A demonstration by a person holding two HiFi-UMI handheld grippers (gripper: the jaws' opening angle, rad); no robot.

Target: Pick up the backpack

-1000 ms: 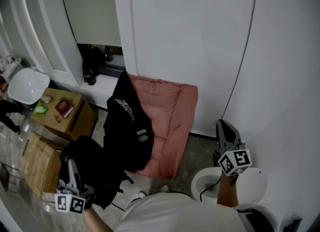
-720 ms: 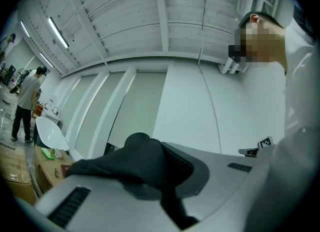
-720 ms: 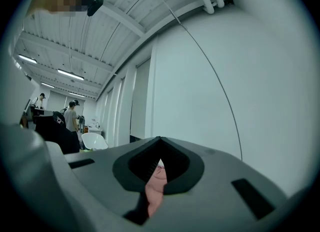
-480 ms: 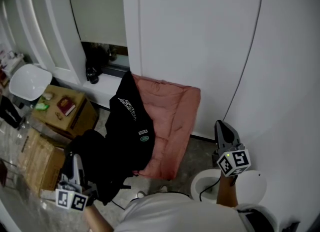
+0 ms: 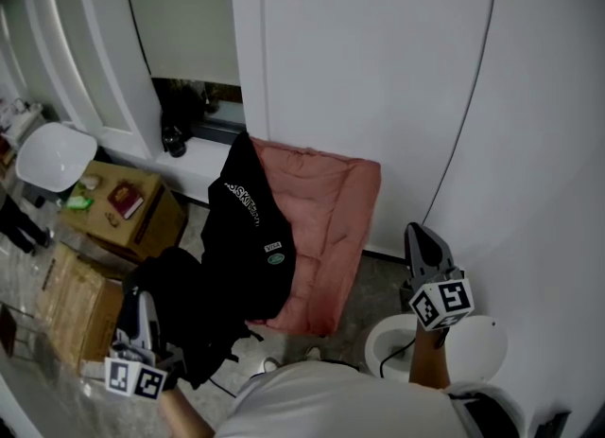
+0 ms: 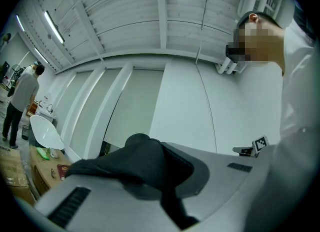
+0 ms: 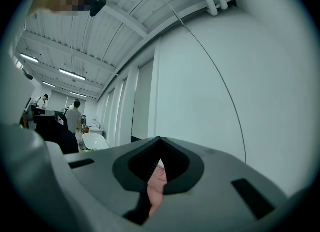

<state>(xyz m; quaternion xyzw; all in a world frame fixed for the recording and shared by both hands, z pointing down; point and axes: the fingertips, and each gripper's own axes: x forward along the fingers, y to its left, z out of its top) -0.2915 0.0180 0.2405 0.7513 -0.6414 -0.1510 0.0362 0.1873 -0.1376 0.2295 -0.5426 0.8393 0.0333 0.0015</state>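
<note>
Boxes [image 5: 80,308] stand at the far left on the floor. Just beside them our left gripper [image 5: 146,302] is clenched on a fold of dark cloth, which we take for a part of the black backpack [image 5: 189,308]. The backpack hangs low next to this gripper, and its upper part leans on the pink cushion [image 5: 326,228] at the wall. At the right, our right gripper [image 5: 419,235] is closed with nothing in it. We judge that the grasp is made. What remains is to lift the backpack free of the floor and the cushion.
</note>
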